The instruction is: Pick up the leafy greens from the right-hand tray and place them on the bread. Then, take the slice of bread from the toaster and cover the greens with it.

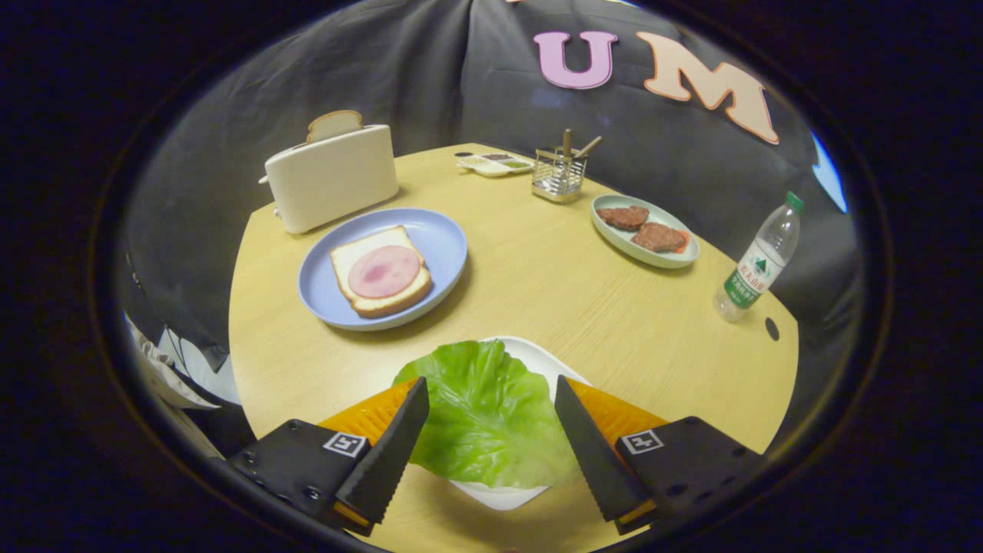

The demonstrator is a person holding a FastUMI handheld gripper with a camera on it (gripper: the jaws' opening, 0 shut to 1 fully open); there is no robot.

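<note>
Straddling the leafy greens on their white tray, the gripper gapes wide. Beyond the greens sits the blue plate with bread; behind that, the toaster.

Soft, even light falls from above on the table, which reads bright and warm against the dim cloth wall behind it. The blue plate throws a faint shadow toward its near side. A mild sheen lies on the lettuce leaf. Fisheye bending curves the table's rim; the water bottle leans. Focus is sharp at the centre and softens slightly outward.
</note>
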